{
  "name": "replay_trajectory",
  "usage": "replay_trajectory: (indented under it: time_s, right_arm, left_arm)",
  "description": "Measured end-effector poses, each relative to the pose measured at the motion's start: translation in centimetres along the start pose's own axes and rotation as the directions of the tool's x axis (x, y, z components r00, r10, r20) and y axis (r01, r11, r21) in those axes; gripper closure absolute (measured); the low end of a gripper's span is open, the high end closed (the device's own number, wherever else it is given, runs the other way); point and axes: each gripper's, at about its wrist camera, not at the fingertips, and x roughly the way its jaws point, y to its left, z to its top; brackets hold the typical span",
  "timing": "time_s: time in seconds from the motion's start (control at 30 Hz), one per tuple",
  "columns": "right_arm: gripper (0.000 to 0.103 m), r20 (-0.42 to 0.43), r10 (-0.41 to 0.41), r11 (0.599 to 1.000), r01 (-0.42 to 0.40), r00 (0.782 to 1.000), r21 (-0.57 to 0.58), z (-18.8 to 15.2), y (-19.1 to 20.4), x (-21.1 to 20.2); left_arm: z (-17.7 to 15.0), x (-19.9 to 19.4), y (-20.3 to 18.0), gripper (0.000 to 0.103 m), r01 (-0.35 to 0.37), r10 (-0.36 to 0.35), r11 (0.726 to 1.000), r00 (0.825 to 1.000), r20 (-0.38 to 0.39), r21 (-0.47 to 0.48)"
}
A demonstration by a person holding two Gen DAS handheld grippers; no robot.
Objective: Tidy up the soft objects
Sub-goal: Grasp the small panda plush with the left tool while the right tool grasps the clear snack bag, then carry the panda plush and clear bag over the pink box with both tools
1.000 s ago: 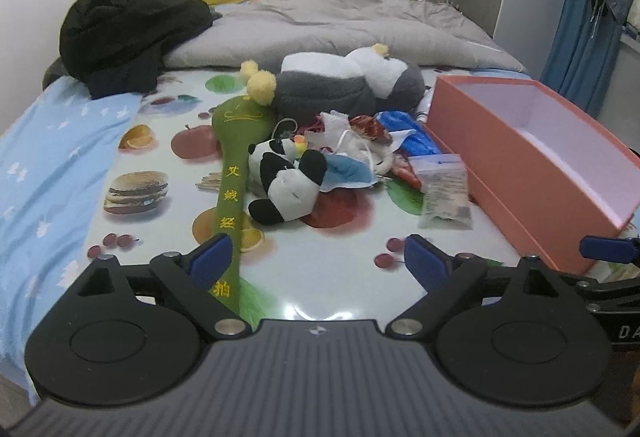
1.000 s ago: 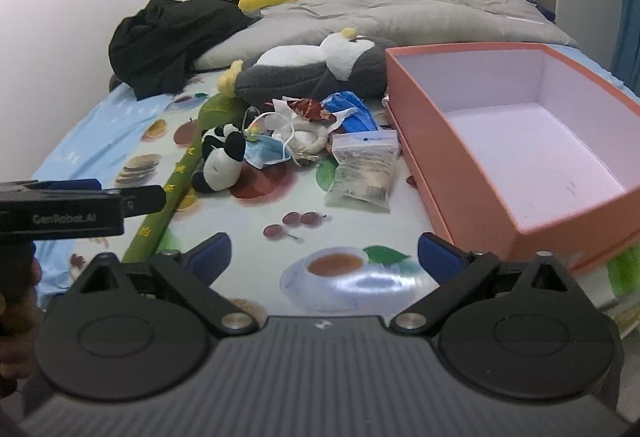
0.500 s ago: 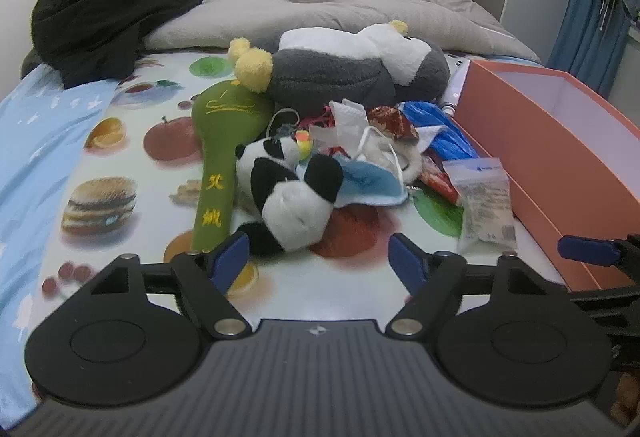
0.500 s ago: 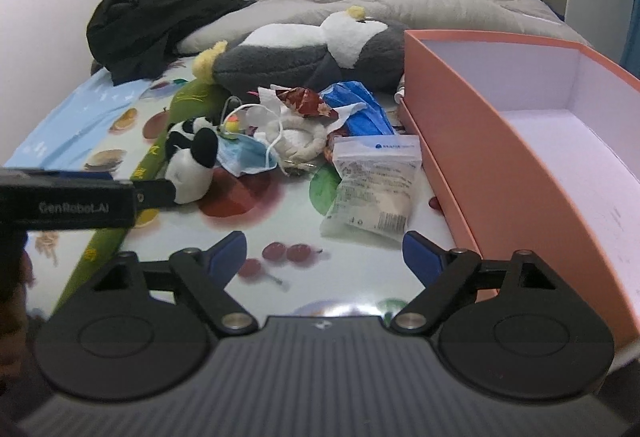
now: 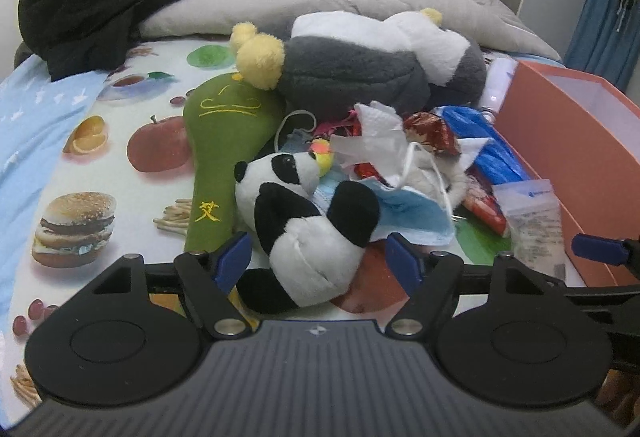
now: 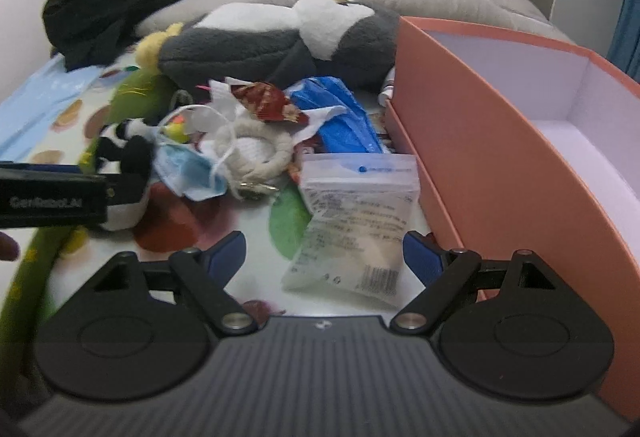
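The left gripper (image 5: 319,261) is seen with its jaws spread wide; the panda (image 5: 308,233) lies between the blue pads, but no pressing on it can be made out. The right gripper (image 6: 325,257) is likewise spread, with the lower end of a clear bag (image 6: 352,221) lying between its pads, ungrasped.

The panda rests on the printed sheet (image 5: 120,173), just beside the green plush (image 5: 224,141) and touching a blue mask (image 5: 416,213). Behind it lies the grey-and-white plush (image 5: 360,69), and to the right the orange box (image 5: 568,141).

Only in the right view are the box's pale inside (image 6: 592,141) and a rope ring (image 6: 256,153) shown; only in the left view are the burger print and the yellow characters on the green plush seen.

"GenRobot.AI" is read, blurred, on the left gripper's side in the right view. The bag's print is too small to be read.
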Motion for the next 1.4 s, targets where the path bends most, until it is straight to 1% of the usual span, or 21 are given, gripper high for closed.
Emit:
replay_trajectory:
  time_s: [0.07, 0.13, 0.23, 0.33, 0.4, 0.43, 0.47, 0.5, 0.53, 0.6, 0.67, 0.7, 0.73, 0.77, 0.8, 0.87, 0.97, 1.07, 1.17, 1.27, 1.4]
  right_arm:
    - [0.016, 0.003, -0.023, 1.0, 0.023, 1.0, -0.012, 0.1, 0.0, 0.6]
    - [0.016, -0.004, -0.011, 1.0, 0.011, 1.0, -0.014, 0.2, -0.1, 1.3]
    - [0.016, -0.005, -0.03, 0.998, 0.03, 1.0, -0.05, 0.2, 0.4, 2.3]
    - [0.017, -0.006, -0.038, 0.998, 0.038, 0.999, -0.048, 0.3, 0.6, 3.0]
    - [0.022, -0.01, -0.044, 0.998, 0.044, 0.999, -0.044, 0.4, 0.6, 3.4]
    - [0.027, -0.009, -0.054, 0.998, 0.054, 0.998, -0.043, 0.5, 0.5, 3.5]
    - [0.031, -0.01, -0.062, 0.997, 0.061, 0.998, -0.045, 0.5, 0.5, 3.7]
    - [0.033, -0.011, -0.069, 0.996, 0.068, 0.998, -0.048, 0.6, 0.4, 3.7]
    - [0.035, -0.009, -0.073, 0.996, 0.072, 0.997, -0.047, 0.6, 0.3, 3.8]
    - [0.038, -0.009, -0.071, 0.996, 0.071, 0.997, -0.047, 0.7, 0.1, 3.8]
    - [0.047, -0.009, -0.081, 0.995, 0.08, 0.997, -0.052, 0.7, 0.1, 3.7]
    - [0.05, -0.009, -0.085, 0.995, 0.085, 0.996, -0.052, 0.8, 0.0, 3.6]
    - [0.054, -0.008, -0.089, 0.995, 0.088, 0.996, -0.05, 0.8, -0.1, 3.5]
    - [0.058, -0.01, -0.088, 0.995, 0.088, 0.996, -0.046, 0.9, -0.3, 3.4]
    - [0.059, -0.012, -0.087, 0.995, 0.086, 0.996, -0.043, 1.0, -0.4, 3.3]
    - [0.064, -0.013, -0.081, 0.996, 0.08, 0.997, -0.039, 1.0, -0.6, 2.9]
    - [0.067, -0.007, -0.075, 0.996, 0.075, 0.997, -0.041, 0.9, -0.8, 2.0]
    - [0.069, 0.008, -0.068, 0.997, 0.068, 0.998, -0.045, 0.7, -0.8, 0.6]
    - [0.07, 0.011, -0.05, 0.998, 0.05, 0.999, -0.04, 0.3, -0.8, -0.6]
    - [0.07, 0.015, -0.031, 0.999, 0.031, 0.999, -0.031, -0.3, -0.9, -2.1]
    - [0.07, 0.022, 0.003, 1.0, -0.003, 1.0, -0.013, -1.3, -0.8, -3.8]
  left_arm:
    - [0.0, 0.5, 0.2, 0.025, 0.004, -0.004, 1.0, 1.0, 0.001, -0.01]
    - [0.1, 1.1, 0.2, 0.025, 0.003, -0.003, 1.0, 1.0, -0.005, -0.009]
    - [0.2, 2.1, 0.3, 0.025, 0.01, -0.01, 1.0, 1.0, -0.02, -0.01]
    - [0.5, 3.1, 0.4, 0.025, 0.027, -0.028, 0.999, 0.999, -0.038, -0.018]
    - [0.6, 3.6, 0.4, 0.025, 0.028, -0.029, 0.999, 0.998, -0.052, -0.019]
    - [0.6, 3.9, 0.5, 0.025, 0.032, -0.034, 0.999, 0.997, -0.062, -0.024]
    - [0.7, 4.3, 0.7, 0.025, 0.039, -0.041, 0.999, 0.996, -0.076, -0.035]
    - [0.8, 4.7, 1.0, 0.025, 0.046, -0.051, 0.998, 0.995, -0.089, -0.052]
    - [0.7, 4.8, 1.1, 0.025, 0.05, -0.056, 0.997, 0.994, -0.091, -0.061]
    - [0.9, 5.0, 1.0, 0.025, 0.047, -0.052, 0.998, 0.995, -0.09, -0.05]
    - [0.8, 5.0, 0.7, 0.025, 0.046, -0.05, 0.998, 0.995, -0.089, -0.046]
    - [0.8, 4.9, 0.7, 0.025, 0.043, -0.047, 0.998, 0.995, -0.09, -0.044]
    - [0.7, 4.9, 0.7, 0.028, 0.038, -0.042, 0.998, 0.995, -0.092, -0.043]
    - [0.7, 4.8, 0.6, 0.03, 0.03, -0.034, 0.999, 0.995, -0.093, -0.04]
    - [0.6, 4.6, 0.6, 0.032, 0.026, -0.03, 0.999, 0.995, -0.093, -0.042]
    - [0.5, 4.2, 0.9, 0.035, 0.035, -0.041, 0.997, 0.995, -0.093, -0.065]
    - [0.1, 3.4, 1.1, 0.037, 0.049, -0.058, 0.994, 0.994, -0.095, -0.099]
    - [-0.5, 2.0, 1.2, 0.038, 0.046, -0.057, 0.992, 0.995, -0.083, -0.118]
    - [-1.2, 0.5, 1.2, 0.038, 0.061, -0.072, 0.988, 0.994, -0.077, -0.142]
    - [-2.0, -1.3, 0.9, 0.038, 0.06, -0.07, 0.988, 0.996, -0.064, -0.145]
    - [-2.9, -3.8, 0.3, 0.038, 0.077, -0.084, 0.987, 0.996, -0.041, -0.144]
